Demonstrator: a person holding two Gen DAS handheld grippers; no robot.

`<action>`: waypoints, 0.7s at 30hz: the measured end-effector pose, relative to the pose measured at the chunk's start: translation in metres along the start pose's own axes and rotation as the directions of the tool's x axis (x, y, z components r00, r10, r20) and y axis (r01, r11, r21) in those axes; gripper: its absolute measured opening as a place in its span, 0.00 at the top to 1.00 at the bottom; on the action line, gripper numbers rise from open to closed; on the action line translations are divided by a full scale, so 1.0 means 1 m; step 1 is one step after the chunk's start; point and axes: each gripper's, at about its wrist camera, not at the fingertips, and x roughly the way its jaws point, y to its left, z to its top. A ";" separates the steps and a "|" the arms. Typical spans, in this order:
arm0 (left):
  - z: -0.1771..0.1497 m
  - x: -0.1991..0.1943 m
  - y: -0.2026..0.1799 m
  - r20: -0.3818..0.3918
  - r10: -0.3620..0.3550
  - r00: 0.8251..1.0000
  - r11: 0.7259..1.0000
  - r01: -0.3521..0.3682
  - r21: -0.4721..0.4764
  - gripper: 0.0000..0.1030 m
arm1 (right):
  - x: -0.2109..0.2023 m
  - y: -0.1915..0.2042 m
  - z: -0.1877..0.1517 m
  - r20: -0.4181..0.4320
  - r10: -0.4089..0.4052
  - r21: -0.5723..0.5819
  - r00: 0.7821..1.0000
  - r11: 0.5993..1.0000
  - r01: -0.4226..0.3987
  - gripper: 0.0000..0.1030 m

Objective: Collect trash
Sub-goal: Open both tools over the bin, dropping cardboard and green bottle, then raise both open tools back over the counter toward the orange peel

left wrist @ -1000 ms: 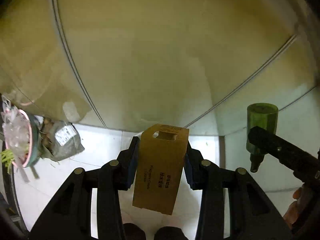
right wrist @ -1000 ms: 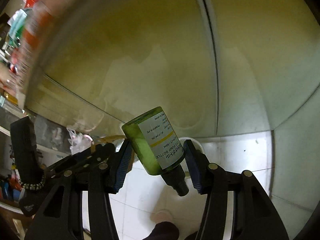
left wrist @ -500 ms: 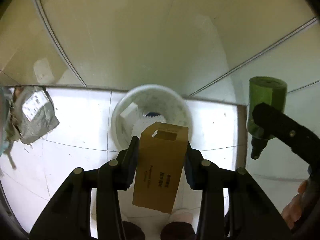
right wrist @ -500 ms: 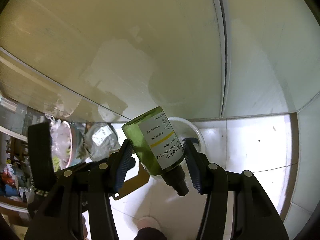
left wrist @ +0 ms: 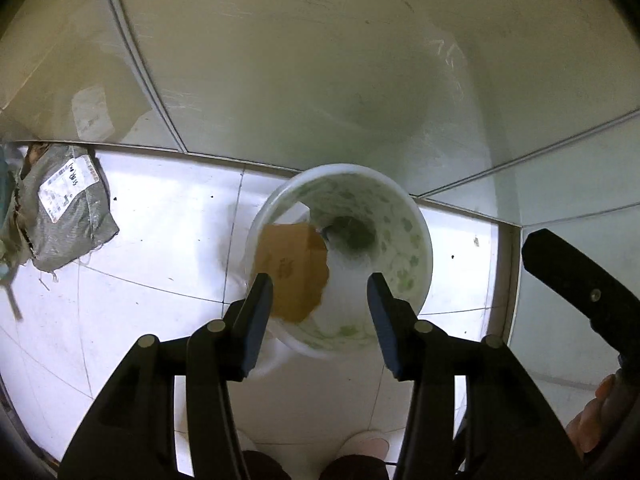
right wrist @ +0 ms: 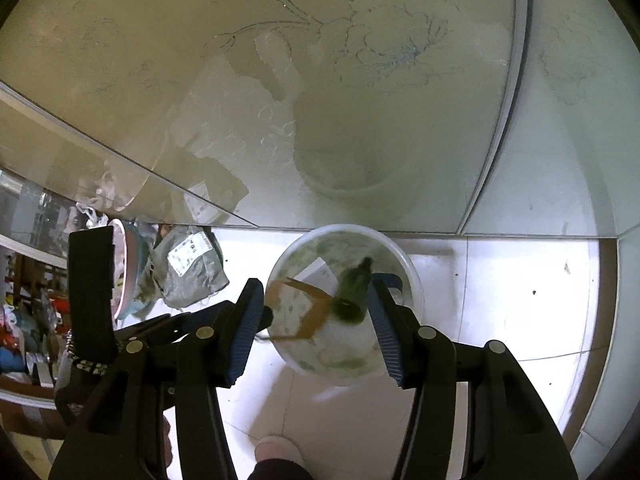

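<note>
Both grippers hang above the white bin (left wrist: pixel 416 216) with jaws spread wide, holding nothing: left gripper (left wrist: pixel 320 312), right gripper (right wrist: pixel 318 320). Inside the bin lie the brown cardboard box (left wrist: pixel 290 264) and the green bottle (right wrist: pixel 352 288) (both blurred). A grey parcel (left wrist: pixel 64 212) lies left of the bin.

My round white translucent plastic bin (left wrist: pixel 420 240) looks smooth and faintly glossy, mottled green inside. The brown matt cardboard box (left wrist: pixel 292 264) lies at its nine o'clock wall; the green glossy bottle (right wrist: pixel 352 292) is blurred. The white floor tiles (left wrist: pixel 160 240) shine. At nine o'clock, the grey woven sack (left wrist: pixel 68 216) looks rough, with a paper label.
</note>
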 end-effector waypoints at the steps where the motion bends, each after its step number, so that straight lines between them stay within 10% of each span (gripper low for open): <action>1: 0.001 -0.004 0.000 0.005 0.006 1.000 1.000 -0.006 -0.002 0.53 | -0.003 -0.002 0.000 -0.002 -0.003 0.007 1.000 1.000 0.003 0.51; 10: -0.003 -0.116 -0.027 0.053 0.062 0.997 0.996 -0.065 0.053 0.53 | -0.077 0.020 0.007 -0.035 -0.048 0.041 0.998 0.998 0.049 0.51; 21: 0.005 -0.362 -0.101 0.158 0.031 0.987 0.991 -0.051 0.125 0.53 | -0.296 0.106 0.050 0.064 -0.055 0.035 0.996 0.998 0.053 0.51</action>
